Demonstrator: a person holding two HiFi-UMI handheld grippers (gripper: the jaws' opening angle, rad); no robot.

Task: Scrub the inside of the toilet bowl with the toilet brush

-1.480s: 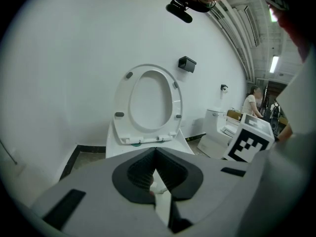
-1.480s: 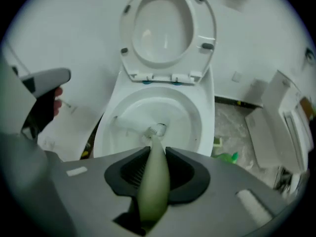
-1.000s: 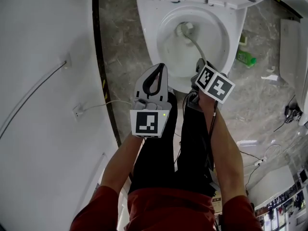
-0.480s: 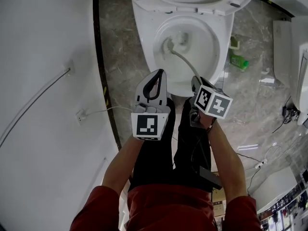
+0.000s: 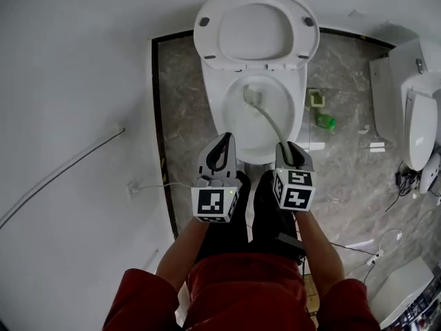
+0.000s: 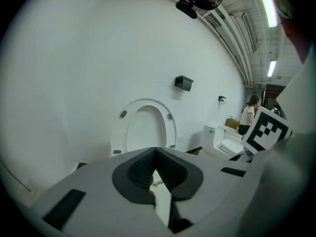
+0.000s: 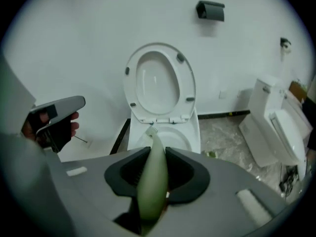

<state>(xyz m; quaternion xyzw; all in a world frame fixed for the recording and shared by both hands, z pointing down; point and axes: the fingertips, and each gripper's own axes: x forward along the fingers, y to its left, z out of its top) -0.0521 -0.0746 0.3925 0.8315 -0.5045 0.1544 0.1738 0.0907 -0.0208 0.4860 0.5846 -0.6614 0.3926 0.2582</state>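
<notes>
Toilet brush point(image 5: 270, 123) handle tight between right tongs point(image 5: 288, 147), head in toilet bowl point(image 5: 215, 116); left tongs point(image 5: 225, 141) closed, empty.

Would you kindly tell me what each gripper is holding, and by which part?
The right gripper holds the toilet brush by the near end of its handle. The left gripper is shut on nothing.

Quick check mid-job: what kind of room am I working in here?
Likely a bathroom mock-up or showroom, not a home: one toilet with its lid up, a second toilet beside it, loose cables on the stone-look floor.
</notes>
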